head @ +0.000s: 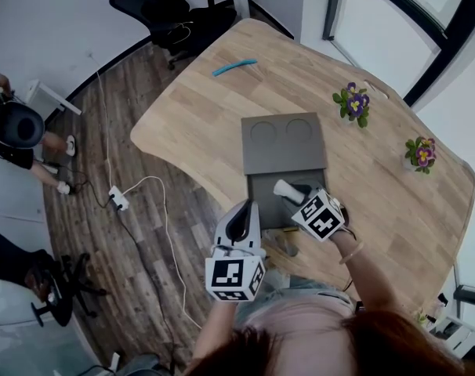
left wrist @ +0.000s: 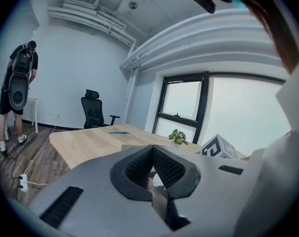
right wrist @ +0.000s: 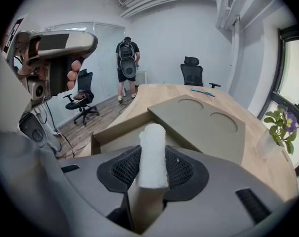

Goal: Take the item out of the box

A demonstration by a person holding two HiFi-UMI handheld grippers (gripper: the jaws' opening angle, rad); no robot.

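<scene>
Jaws of right gripper (right wrist: 152, 172) clamped on white item (right wrist: 151, 142), held upright over open box (right wrist: 108, 133), apparently mid-removal. Left gripper (left wrist: 152, 171) jaws together, empty, parked beside box, seemingly not needed.

An office meeting room: big wooden worktop (head: 198, 124), black office chairs (head: 161, 5) at the far end, tall windows (head: 382, 22) right, potted flowers (head: 352, 103).

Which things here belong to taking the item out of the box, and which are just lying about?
Job in hand:
box
lid
white item
right gripper, holding the item

Lying about:
blue stick
flower pot
second flower pot
office chair
</scene>
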